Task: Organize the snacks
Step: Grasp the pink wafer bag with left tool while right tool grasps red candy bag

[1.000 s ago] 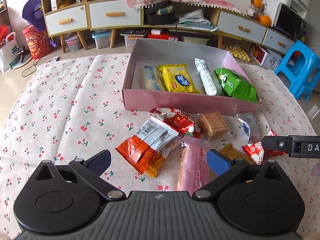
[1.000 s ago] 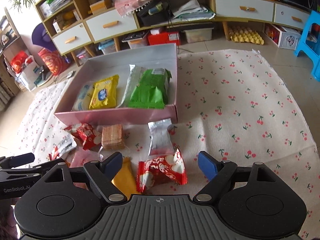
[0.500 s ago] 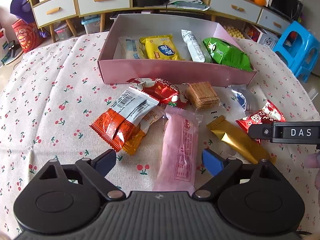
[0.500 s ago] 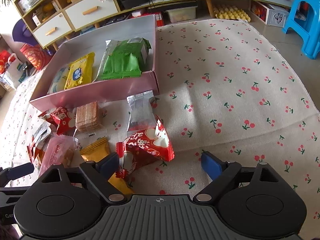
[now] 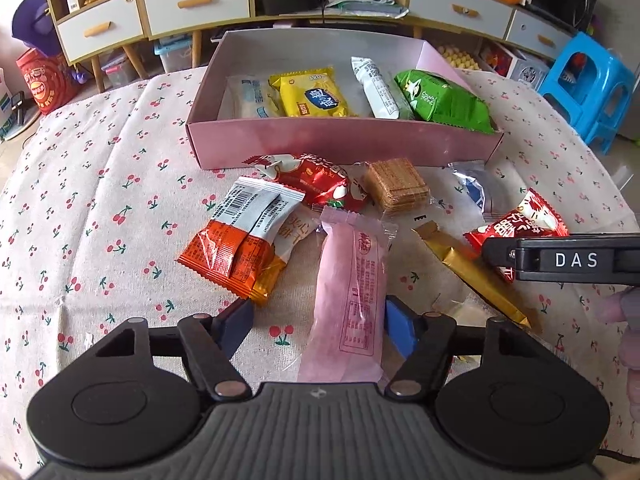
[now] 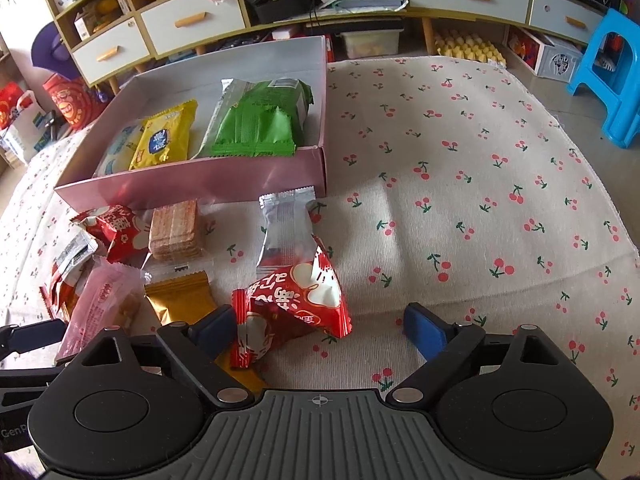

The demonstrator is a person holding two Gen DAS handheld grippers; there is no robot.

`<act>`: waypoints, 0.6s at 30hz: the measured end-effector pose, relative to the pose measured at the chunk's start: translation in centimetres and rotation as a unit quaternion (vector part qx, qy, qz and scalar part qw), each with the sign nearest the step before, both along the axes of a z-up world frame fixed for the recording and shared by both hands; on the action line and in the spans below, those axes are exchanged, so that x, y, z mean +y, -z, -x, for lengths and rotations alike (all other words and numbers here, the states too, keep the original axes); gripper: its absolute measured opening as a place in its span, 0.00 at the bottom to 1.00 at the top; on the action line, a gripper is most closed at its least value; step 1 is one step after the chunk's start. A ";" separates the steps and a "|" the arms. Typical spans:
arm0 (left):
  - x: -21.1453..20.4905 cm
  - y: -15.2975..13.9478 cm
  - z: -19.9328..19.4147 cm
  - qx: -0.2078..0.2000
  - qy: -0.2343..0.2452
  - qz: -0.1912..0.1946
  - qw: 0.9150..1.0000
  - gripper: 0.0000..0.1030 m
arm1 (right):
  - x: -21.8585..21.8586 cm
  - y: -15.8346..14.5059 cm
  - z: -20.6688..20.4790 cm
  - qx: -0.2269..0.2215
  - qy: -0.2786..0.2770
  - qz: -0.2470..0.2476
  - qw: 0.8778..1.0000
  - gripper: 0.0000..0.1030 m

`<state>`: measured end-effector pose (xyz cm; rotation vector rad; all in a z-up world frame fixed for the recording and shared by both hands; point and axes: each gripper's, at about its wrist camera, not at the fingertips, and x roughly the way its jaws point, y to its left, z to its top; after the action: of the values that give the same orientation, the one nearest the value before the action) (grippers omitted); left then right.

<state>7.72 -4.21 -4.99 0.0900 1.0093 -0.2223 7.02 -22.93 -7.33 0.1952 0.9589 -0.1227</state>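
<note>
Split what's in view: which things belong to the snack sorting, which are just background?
Job: pink box, pink wafer packet between the closing left gripper pads, red packet at the open right gripper, loose biscuit pack.
Background: drawer cabinet, blue stool.

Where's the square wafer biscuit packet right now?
In the left wrist view the wafer biscuit packet lies on the cherry-print cloth just in front of the pink box, right of the red snack packet and beyond the long pink packet.
</note>
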 end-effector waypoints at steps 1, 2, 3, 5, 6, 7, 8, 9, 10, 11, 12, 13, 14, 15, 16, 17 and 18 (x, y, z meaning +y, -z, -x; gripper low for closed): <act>0.0 0.0 0.0 0.000 0.002 0.000 1.000 0.60 | 0.0 0.0 0.0 -0.001 0.000 0.000 1.000 0.89; -0.1 -0.1 0.0 -0.001 0.005 0.001 1.000 0.58 | 0.0 0.0 0.0 -0.001 0.000 0.001 1.000 0.89; -0.1 -0.1 0.0 -0.001 0.007 0.002 1.000 0.56 | 0.0 0.0 0.0 -0.002 0.000 0.002 1.000 0.88; -0.3 -0.2 0.1 -0.002 0.011 0.004 1.000 0.52 | 0.0 0.0 -0.1 -0.003 0.001 0.002 1.000 0.88; -0.3 -0.3 0.1 -0.003 0.012 0.005 1.000 0.49 | 0.0 -0.1 -0.1 -0.004 0.001 0.001 1.000 0.87; -0.3 -0.3 0.1 -0.003 0.014 0.007 1.000 0.45 | 0.0 -0.1 -0.1 -0.005 0.002 0.001 1.000 0.86; -0.3 -0.3 0.1 -0.003 0.015 0.008 1.000 0.43 | 0.0 -0.2 -0.1 -0.006 0.001 0.001 1.000 0.84; -0.4 -0.4 0.1 -0.004 0.018 0.009 1.000 0.40 | 0.0 -0.2 -0.1 -0.006 0.001 0.000 1.000 0.81; -0.5 -0.4 0.2 -0.005 0.020 0.009 1.000 0.37 | 0.0 -0.2 -0.2 -0.006 0.000 -0.002 1.000 0.80; -0.6 -0.5 0.2 -0.007 0.022 0.008 1.000 0.37 | 0.0 -0.3 -0.2 -0.007 -0.002 -0.003 1.000 0.75; -0.7 -0.5 0.2 -0.009 0.024 0.007 1.000 0.36 | 0.1 -0.3 -0.2 -0.008 -0.003 -0.004 1.000 0.70; -0.7 -0.6 0.2 -0.011 0.026 0.007 1.000 0.34 | 0.1 -0.4 -0.2 -0.009 -0.006 -0.006 1.000 0.67; -0.8 -0.6 0.3 -0.012 0.028 0.008 1.000 0.33 | 0.2 -0.4 -0.2 -0.010 -0.010 -0.009 1.000 0.61; -0.8 -0.7 0.3 -0.012 0.028 0.010 0.999 0.32 | 0.3 -0.5 -0.2 -0.010 -0.013 -0.012 1.000 0.53; -0.8 -0.7 0.3 -0.012 0.027 0.013 0.999 0.31 | 0.4 -0.6 -0.2 -0.010 -0.017 -0.015 1.000 0.48; -0.8 -0.9 0.3 -0.012 0.027 0.015 0.999 0.31 | 0.5 -0.6 -0.2 -0.011 -0.020 -0.017 1.000 0.42; -0.8 -1.0 0.3 -0.013 0.027 0.017 0.999 0.31 | 0.6 -0.7 -0.2 -0.011 -0.021 -0.017 1.000 0.42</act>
<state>7.40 -4.97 -4.04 0.0885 0.9783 -0.2860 7.18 -22.34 -6.62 0.2070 0.9437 -0.0653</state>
